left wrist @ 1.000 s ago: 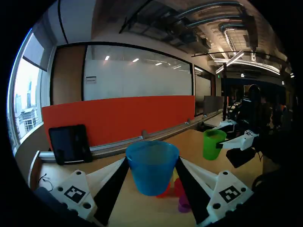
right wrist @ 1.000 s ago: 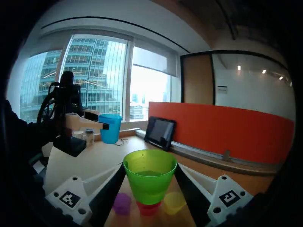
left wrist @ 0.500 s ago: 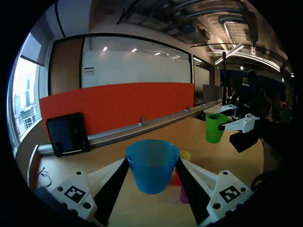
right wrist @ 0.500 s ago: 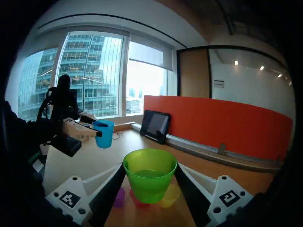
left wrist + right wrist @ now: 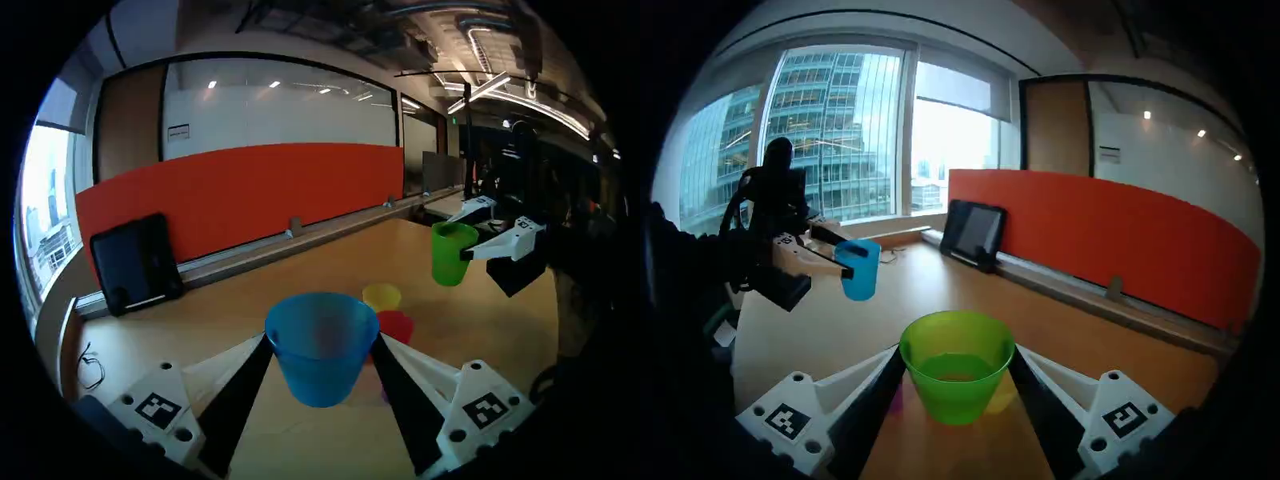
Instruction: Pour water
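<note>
**Green cup (image 5: pixel 958 376) and blue cup (image 5: pixel 322 352) both held upright above the desk (image 5: pixel 264 292)**

Since half a second ago the left gripper view has tipped down. The yellow cup (image 5: pixel 382 296) and red cup (image 5: pixel 396 325), then half hidden behind the blue cup, now stand in the open at its 1 o'clock.

In the right gripper view we see the green cup, with water in its lower part, pinched between both fingers of the right gripper (image 5: pixel 958 358) at 6 o'clock. The left gripper (image 5: pixel 322 342) clamps the blue cup in the same way, low in its own view.

Each camera also catches the other pair. The green cup sits at 3 o'clock in the left gripper view, and the blue cup at 9 o'clock in the right gripper view, well apart.

Behind them we see a dark tablet (image 5: pixel 136 262) leaning against the orange partition (image 5: pixel 240 188) at 9 o'clock in the left gripper view. Tall windows (image 5: pixel 824 136) fill the right gripper view at 10 o'clock.
</note>
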Demonstrator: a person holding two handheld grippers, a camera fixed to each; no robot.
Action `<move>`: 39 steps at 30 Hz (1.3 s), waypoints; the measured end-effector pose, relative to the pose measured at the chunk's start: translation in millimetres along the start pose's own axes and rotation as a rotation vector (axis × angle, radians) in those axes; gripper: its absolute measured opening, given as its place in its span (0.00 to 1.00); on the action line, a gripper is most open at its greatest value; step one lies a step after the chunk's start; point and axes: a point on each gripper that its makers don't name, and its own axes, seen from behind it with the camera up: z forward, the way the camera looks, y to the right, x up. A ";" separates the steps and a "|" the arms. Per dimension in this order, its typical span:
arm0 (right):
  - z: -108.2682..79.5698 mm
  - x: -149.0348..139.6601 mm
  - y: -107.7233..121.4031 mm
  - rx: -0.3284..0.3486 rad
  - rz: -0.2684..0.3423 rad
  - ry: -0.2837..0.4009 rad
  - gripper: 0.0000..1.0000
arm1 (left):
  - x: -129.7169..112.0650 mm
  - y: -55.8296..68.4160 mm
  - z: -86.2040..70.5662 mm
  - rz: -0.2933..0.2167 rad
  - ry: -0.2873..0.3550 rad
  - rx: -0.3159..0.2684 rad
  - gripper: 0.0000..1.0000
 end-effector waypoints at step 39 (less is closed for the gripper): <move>14.0 -128.5 -17.7 0.070 0.026 -0.268 0.92 | -137.1 44.3 25.7 0.036 -0.284 -0.131 0.86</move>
